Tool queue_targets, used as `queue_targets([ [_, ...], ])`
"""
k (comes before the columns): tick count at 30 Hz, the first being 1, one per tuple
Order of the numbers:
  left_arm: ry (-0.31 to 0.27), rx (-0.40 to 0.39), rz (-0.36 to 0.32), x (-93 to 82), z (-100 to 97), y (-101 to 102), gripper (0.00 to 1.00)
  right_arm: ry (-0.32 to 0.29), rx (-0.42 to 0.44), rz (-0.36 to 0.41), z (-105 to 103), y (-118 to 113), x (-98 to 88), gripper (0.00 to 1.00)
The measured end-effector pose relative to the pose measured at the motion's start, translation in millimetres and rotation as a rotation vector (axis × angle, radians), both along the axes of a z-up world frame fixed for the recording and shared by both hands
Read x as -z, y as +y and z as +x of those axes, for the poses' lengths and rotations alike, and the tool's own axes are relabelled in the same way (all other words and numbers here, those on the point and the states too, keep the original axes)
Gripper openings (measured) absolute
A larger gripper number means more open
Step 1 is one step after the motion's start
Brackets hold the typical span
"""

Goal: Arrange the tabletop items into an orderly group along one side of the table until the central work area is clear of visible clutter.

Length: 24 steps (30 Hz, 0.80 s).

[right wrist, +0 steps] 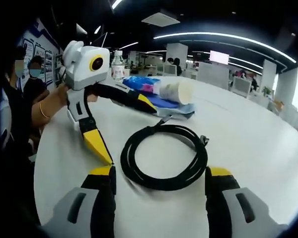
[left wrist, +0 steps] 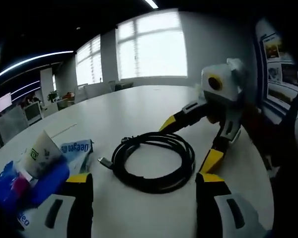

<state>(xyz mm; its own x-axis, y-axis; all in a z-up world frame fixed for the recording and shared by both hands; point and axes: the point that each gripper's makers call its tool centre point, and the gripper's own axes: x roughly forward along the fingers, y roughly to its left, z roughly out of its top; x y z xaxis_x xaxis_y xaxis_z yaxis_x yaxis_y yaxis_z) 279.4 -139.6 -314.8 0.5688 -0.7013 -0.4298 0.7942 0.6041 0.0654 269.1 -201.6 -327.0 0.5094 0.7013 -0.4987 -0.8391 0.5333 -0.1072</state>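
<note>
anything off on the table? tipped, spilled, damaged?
One thing: the paper cup lies tipped on its side on the blue packets, open mouth sideways; no spill visible. The coiled black cable lies neat and flat mid-table, between both open grippers, left and right. A bottle stands upright behind.

White table (left wrist: pixel 139 106), coiled black cable (left wrist: pixel 154 159), paper cup (left wrist: pixel 42 154), blue packets (right wrist: pixel 141 84), bottle (right wrist: pixel 118 65)
</note>
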Motion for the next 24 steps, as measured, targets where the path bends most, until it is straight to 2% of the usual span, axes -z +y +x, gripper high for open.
queue_targets([
  [2,0.051,0.014,-0.019,5.5,-0.2,1,0.84,-0.003,-0.004,0.007,4,0,-0.5,0.67],
  [6,0.044,0.019,-0.025,7.4,3.0,3,0.81,0.006,-0.006,0.030,7,1,0.5,0.67],
  [8,0.020,0.029,0.021,11.4,4.1,6,0.79,0.001,-0.011,0.037,6,2,0.2,0.67],
  [9,0.039,0.041,0.027,15.0,0.1,6,0.77,0.000,-0.013,0.040,6,2,0.1,0.66],
  [12,0.033,0.048,0.000,12.5,2.1,3,0.74,-0.004,-0.022,0.051,6,2,0.3,0.66],
  [15,0.027,0.091,-0.013,12.5,-0.4,-4,0.68,-0.007,-0.027,0.058,5,3,0.3,0.65],
  [16,0.029,0.129,-0.021,12.7,-4.2,-8,0.65,-0.015,-0.033,0.052,4,3,-0.3,0.65],
  [24,0.026,0.129,-0.041,14.3,-2.0,-10,0.66,-0.014,-0.040,0.062,2,2,0.9,0.63],
])
